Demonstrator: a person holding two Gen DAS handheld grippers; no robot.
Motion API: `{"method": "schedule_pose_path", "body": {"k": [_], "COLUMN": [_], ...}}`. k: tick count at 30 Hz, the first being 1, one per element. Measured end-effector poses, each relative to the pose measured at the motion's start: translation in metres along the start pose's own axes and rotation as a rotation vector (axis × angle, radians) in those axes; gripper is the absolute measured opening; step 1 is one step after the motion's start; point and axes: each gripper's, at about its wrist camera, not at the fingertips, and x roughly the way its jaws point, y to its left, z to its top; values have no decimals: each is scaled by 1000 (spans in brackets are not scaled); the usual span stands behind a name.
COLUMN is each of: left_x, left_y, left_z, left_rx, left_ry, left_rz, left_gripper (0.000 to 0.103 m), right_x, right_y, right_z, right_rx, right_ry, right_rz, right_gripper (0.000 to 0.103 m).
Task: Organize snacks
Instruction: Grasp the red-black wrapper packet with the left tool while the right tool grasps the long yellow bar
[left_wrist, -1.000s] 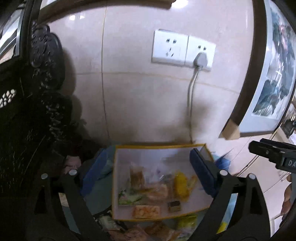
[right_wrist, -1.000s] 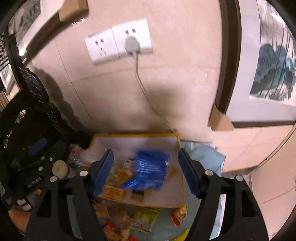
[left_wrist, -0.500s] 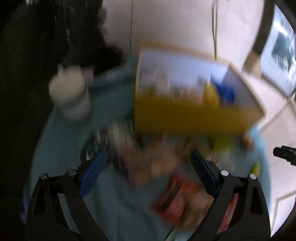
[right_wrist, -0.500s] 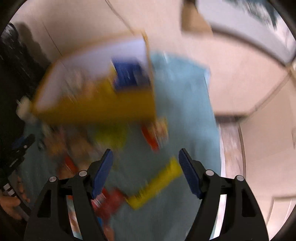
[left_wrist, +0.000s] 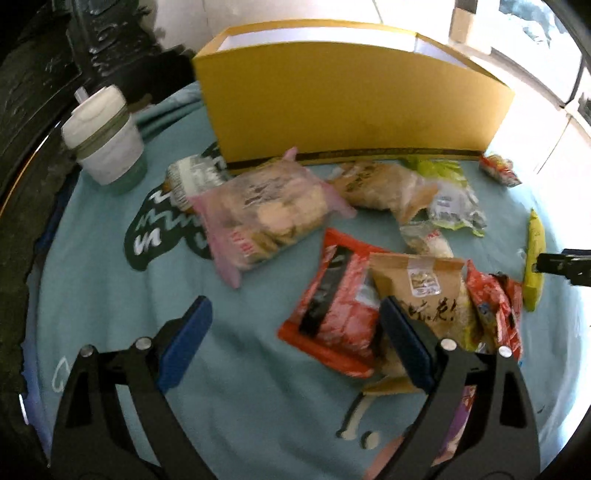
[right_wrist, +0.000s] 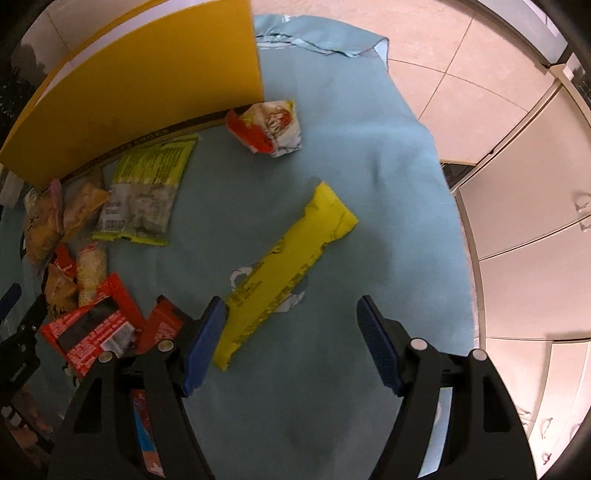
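Before the yellow box (left_wrist: 351, 99), both grippers (left_wrist: 295, 347) (right_wrist: 291, 343) are hanging with jaws open over scattered snack packets (left_wrist: 266, 210).

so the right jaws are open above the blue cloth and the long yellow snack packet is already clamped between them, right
Not quite. The right gripper is open over the light blue cloth, but the long yellow snack packet is not clamped. It lies flat on the cloth, its near end beside the left jaw, with neither pad pressing on it. The right wrist view shows this.
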Motion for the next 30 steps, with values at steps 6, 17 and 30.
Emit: {"method": "schedule_pose_path", "body": {"k": [6, 17, 30], "left_x": [-16, -16, 15], "left_y": [-15, -14, 19], "left_z": [5, 5, 3], "left_rx": [23, 51, 32], "left_ry": [-82, -98, -68], "left_rz": [-67, -42, 80], "left_gripper": [93, 93, 97], "right_x": [-5, 14, 7], "right_y": [0, 15, 35], "right_z": [-1, -14, -22], "right_rx": [3, -9, -101], "right_ry": [-25, 50, 53], "right_rz": [-14, -24, 5], "right_gripper": [74, 75, 78]}}
